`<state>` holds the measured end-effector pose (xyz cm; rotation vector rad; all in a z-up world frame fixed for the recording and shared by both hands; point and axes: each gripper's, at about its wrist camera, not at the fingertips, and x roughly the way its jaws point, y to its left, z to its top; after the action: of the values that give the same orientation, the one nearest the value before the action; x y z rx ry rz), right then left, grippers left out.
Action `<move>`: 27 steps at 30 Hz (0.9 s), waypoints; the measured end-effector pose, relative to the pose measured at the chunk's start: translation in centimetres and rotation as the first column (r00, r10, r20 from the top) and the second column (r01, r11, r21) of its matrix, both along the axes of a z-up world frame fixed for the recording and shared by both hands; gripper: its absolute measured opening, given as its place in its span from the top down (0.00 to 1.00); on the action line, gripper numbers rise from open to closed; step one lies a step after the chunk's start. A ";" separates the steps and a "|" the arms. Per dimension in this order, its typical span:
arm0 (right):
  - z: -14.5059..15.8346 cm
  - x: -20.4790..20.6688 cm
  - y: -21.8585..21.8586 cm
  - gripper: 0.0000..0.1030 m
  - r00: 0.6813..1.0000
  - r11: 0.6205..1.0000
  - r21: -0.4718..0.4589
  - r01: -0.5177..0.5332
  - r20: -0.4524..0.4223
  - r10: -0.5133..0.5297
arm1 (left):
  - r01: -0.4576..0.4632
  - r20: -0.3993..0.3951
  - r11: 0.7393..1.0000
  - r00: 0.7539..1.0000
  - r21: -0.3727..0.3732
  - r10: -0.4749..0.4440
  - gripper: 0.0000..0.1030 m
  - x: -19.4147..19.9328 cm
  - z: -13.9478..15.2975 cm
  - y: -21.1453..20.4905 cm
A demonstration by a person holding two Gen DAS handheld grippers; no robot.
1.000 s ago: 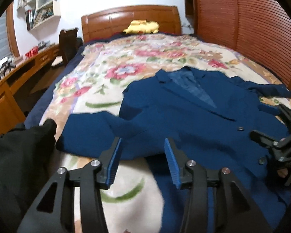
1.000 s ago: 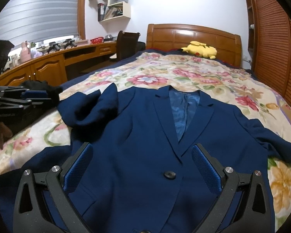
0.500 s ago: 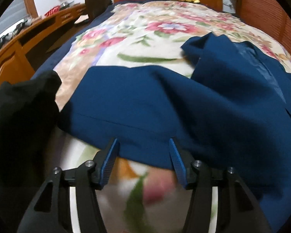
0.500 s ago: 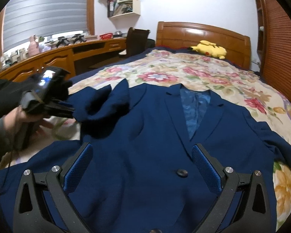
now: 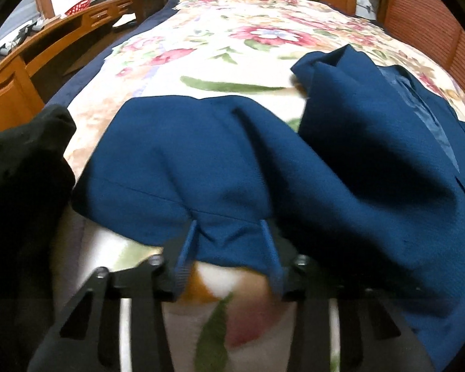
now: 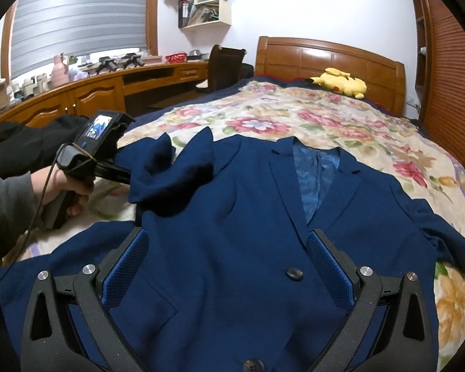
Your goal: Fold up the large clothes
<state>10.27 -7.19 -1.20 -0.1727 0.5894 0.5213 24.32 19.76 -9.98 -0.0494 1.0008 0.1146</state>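
Navy blazer (image 6: 232,248) lies face up on the floral bedspread (image 6: 310,117), long axis running near to far; collar and pale blue lining (image 6: 313,179) point toward the far wooden headboard (image 6: 325,55), hem nearest the right wrist camera; two dark buttons (image 6: 294,273) sit on the near centre line; right sleeve (image 6: 434,226) trails off toward the right edge of the bed; left sleeve (image 5: 183,161) is bunched and doubled back, its cuff end at the near left; left gripper (image 5: 229,245) has its blue pads (image 5: 187,241) set either side of a fold of that cuff, fabric between them, but whether they are clenched on it I cannot tell; seen from the right, the person's hand (image 6: 68,186) holds that gripper at the left bed edge; right gripper (image 6: 226,266) hovers over the blazer's lower front, fingers (image 6: 125,269) spread wide and released, nothing between them; a black garment (image 5: 18,167) heaps at the near left; yellow plush toy (image 6: 341,83) rests by the headboard; bare bedspread lies far of the collar; wooden desk (image 6: 93,93) runs along the left; no readable writing.
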 end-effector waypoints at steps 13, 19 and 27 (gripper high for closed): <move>1.0 -1.4 -5.7 0.00 0.996 0.997 -0.026 0.074 0.042 -0.072 | 0.107 0.225 0.994 0.968 0.031 -0.112 0.99 -4.0 10.1 -7.3; 1.6 -1.8 -8.2 0.00 0.991 0.993 -0.016 0.118 0.057 -0.117 | 0.222 0.328 0.973 0.916 0.064 -0.230 0.99 -5.6 15.7 -13.7; 1.7 -2.7 -10.6 0.00 0.984 0.986 -0.031 0.167 0.067 -0.164 | 0.380 0.350 0.922 0.856 0.073 -0.380 0.99 -7.7 17.7 -22.4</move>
<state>7.59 -17.80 0.49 -0.1725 0.5452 0.3427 16.64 -2.68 7.69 0.1271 0.6265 -0.2525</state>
